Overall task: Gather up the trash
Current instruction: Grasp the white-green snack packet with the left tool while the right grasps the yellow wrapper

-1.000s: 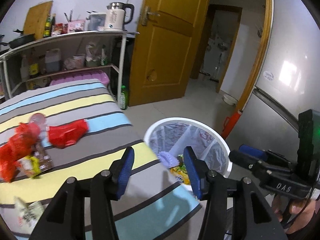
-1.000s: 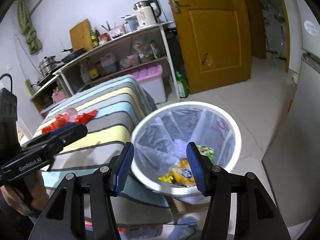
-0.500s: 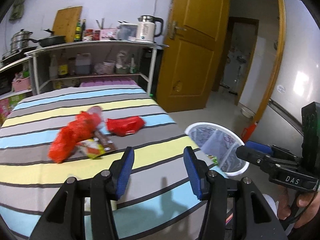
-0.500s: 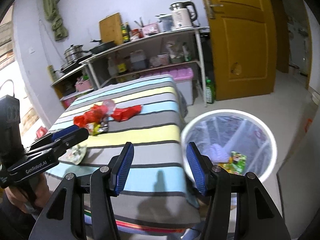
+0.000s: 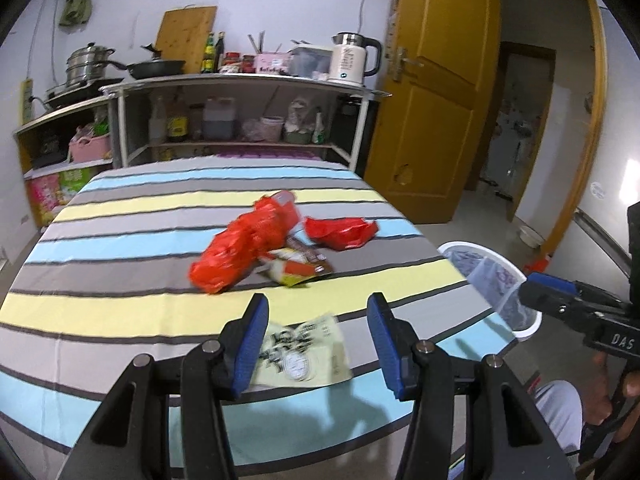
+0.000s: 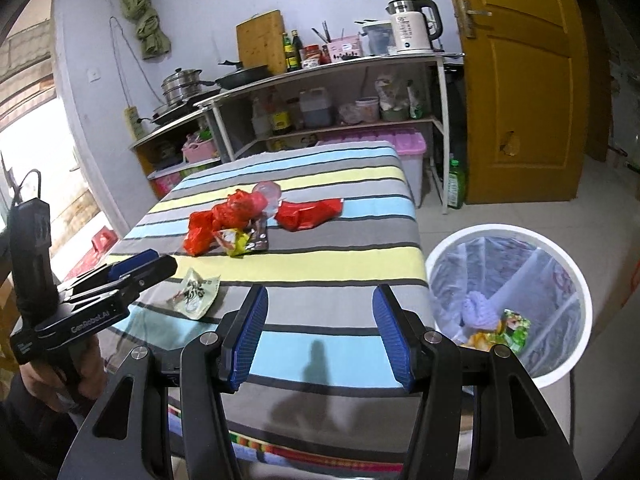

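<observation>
While both tongs hang over the striped table, this is how things lie:

Left gripper (image 5: 316, 340): jaws spread wide, nothing between the blue pads; it hovers above the near edge of the table (image 5: 120, 208), and the pale green wrapper (image 5: 304, 354) shows in the gap between its fingers, lying flat on the cloth.

Right gripper (image 6: 318, 334): jaws spread wide and empty, hanging over the near right corner of the table (image 6: 340, 256), with the bin at about 3 o'clock from it.

Left gripper seen from the right wrist (image 6: 132, 270): at 9 o'clock in that view, held in a hand (image 6: 60, 384), its tips just beside the pale green wrapper (image 6: 196, 290); from this side angle I cannot tell how far its jaws stand apart.

Trash pile: a crumpled red bag (image 5: 244, 252) near the middle of the table, touching a yellow snack packet (image 5: 290, 270) and a dark wrapper (image 5: 310, 256) at its 4 o'clock; a second red wrapper (image 5: 340, 232) lies just beside it at 2 o'clock.

Clear plastic piece (image 6: 268, 192): at the far end of the pile, at 12 o'clock.

Bin (image 6: 560, 256): white, lined with a clear bag, on the floor just beside the table's right edge; a purple scrap (image 6: 480, 310) and a green-yellow packet (image 6: 508, 330) lie inside.

Shelf unit (image 5: 240, 80): at 12 o'clock beyond the table, bearing a kettle (image 5: 352, 58).
</observation>
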{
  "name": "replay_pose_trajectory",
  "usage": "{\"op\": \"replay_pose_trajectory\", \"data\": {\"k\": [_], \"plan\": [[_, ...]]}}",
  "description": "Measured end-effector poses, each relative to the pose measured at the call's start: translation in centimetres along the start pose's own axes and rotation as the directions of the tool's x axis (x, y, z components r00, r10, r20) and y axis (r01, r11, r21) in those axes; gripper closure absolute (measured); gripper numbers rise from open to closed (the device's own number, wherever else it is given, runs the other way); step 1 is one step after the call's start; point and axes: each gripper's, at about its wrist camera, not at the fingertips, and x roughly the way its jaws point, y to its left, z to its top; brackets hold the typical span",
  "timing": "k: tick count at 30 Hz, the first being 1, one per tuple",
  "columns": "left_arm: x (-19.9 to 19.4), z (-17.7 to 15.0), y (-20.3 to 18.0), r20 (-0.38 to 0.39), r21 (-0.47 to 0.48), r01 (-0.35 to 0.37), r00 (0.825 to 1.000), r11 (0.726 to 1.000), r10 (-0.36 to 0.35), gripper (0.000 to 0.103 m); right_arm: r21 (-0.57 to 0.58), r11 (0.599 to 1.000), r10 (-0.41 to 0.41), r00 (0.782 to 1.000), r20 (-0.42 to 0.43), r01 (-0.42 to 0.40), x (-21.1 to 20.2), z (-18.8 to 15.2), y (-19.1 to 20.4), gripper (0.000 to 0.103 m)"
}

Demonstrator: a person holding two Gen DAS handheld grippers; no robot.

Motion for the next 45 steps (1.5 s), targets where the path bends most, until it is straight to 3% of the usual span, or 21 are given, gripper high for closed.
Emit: {"op": "replay_pose_trajectory", "data": {"k": [17,22,28,31,37,45], "plan": [[3.4,-1.2,2.6,-0.129,-0.054,-0.043,0.991,0.998,0.036,0.044,-0.023,1.0,0.017,0.999,-0.043,-0.018,1.9,-0.2,1.2,0.047],[5.0,-1.3,2.5,-0.206,-0.057,-0.041,0.978,0.998,0.028,0.037,-0.024,0.999,0.021,0.999,-0.047,-0.022,2.2,-0.2,1.3,0.047],[5.5,-1.5,0.8,-0.228,0.041,-0.102,0.968,0.994,0.108,0.037,-0.018,0.999,0.026,0.998,-0.05,-0.027,2.5,-0.3,1.3,0.047],[5.5,-1.6,0.1,-0.221,0.087,-0.12,0.966,0.989,0.137,0.048,-0.017,0.999,0.03,0.998,-0.048,-0.03,2.5,-0.3,1.3,0.047],[4.9,-1.7,-0.1,-0.199,0.083,-0.114,0.972,0.99,0.129,0.085,-0.018,0.999,0.029,0.998,-0.048,-0.03,2.5,-0.3,1.3,0.047],[2.7,-1.6,1.3,-0.137,-0.001,-0.056,0.989,0.998,0.055,0.095,-0.048,0.998,0.039,0.998,-0.048,-0.041,2.9,0.5,2.4,0.047]]}}
